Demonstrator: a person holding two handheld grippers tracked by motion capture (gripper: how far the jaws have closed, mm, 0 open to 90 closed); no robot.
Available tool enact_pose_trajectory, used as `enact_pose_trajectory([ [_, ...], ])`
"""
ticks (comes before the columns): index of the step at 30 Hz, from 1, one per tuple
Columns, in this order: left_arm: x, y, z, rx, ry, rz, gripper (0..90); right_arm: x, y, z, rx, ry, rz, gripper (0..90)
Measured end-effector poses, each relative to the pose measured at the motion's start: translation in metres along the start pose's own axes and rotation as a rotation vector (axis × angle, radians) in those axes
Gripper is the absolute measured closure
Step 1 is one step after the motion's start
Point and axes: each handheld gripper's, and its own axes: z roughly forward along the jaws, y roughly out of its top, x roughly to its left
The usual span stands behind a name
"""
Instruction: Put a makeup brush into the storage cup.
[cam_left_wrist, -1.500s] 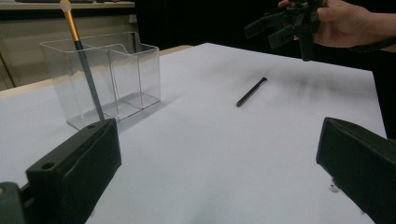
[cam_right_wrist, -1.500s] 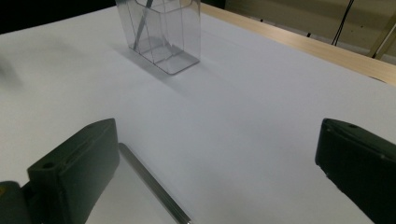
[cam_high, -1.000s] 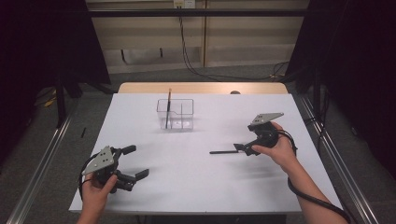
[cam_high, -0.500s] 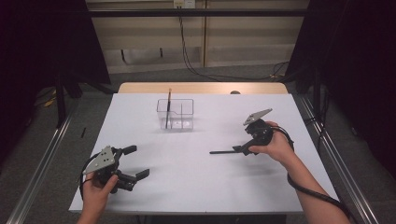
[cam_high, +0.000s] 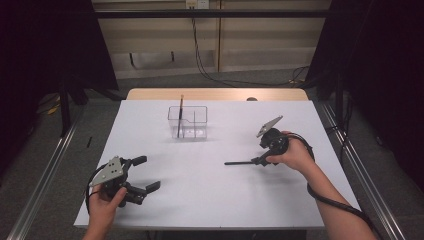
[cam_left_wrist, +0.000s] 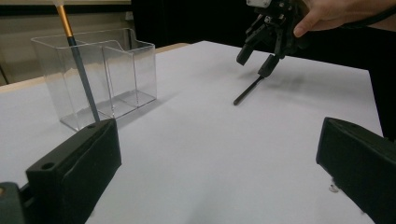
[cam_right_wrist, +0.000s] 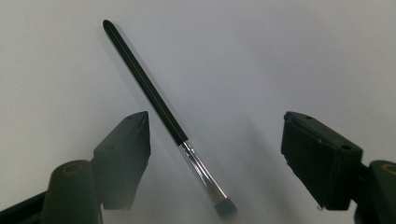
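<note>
Black unlabelled brush (cam_right_wrist: 159, 109) flat on white table (cam_high: 210, 200) between right gripper's (cam_right_wrist: 215, 154) wide fingers; left gripper (cam_high: 142, 175) wide too.

High view: fixed overhead, facing forward and down across the white table (cam_high: 200, 200). Left gripper view: low, near the tabletop, looking past its own jaws toward the clear organizer (cam_left_wrist: 100, 74) and the right gripper (cam_left_wrist: 261, 51). Right gripper view: close, aimed down at the black brush (cam_right_wrist: 163, 116) between its jaws, shared with both others.
</note>
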Motion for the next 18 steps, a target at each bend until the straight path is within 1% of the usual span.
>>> enact_pose_trajectory([
  [3,0.0,-0.0006,0.0006,0.0,0.0,-0.005,0.0,-0.0008,-0.0005,0.0006,0.008,0.012,-0.019,31.1],
  [5,0.0001,-0.0007,0.0011,0.0,-0.001,-0.005,0.0,-0.0011,-0.0006,0.0015,0.002,0.027,-0.029,35.1],
  [6,0.0002,-0.0006,0.0012,0.003,0.0,-0.003,0.0,-0.0009,-0.0003,0.0017,0.006,0.032,-0.03,37.0],
  [7,0.0002,-0.0006,0.0012,0.004,0.0,-0.004,0.0,0.0001,0.0002,0.0027,0.005,0.047,-0.02,39.2],
  [9,0.0001,-0.0004,0.0013,0.003,0.0,-0.003,0.0,0.0011,0.0012,0.0035,0.017,0.059,-0.024,41.3],
  [10,0.0002,-0.0005,0.0012,0.004,0.0,-0.003,0.0,0.0015,0.002,0.0042,0.023,0.059,-0.037,42.1],
  [11,0.0003,-0.0006,0.0012,0.003,0.0,-0.004,0.0,0.0024,0.0027,0.0045,0.027,0.061,-0.035,42.4],
  [13,0.0006,-0.0008,0.0012,0.006,0.001,0.0,0.0,0.0029,0.0033,0.0053,0.024,0.068,-0.039,46.4],
  [16,0.0001,-0.0008,0.0013,0.007,0.0,-0.003,0.0,0.0042,0.0037,0.0068,0.04,0.077,-0.045,50.6],
  [18,0.0004,-0.0006,0.0011,0.006,-0.001,-0.001,0.0,0.0046,0.0037,0.008,0.061,0.071,-0.054,54.0],
])
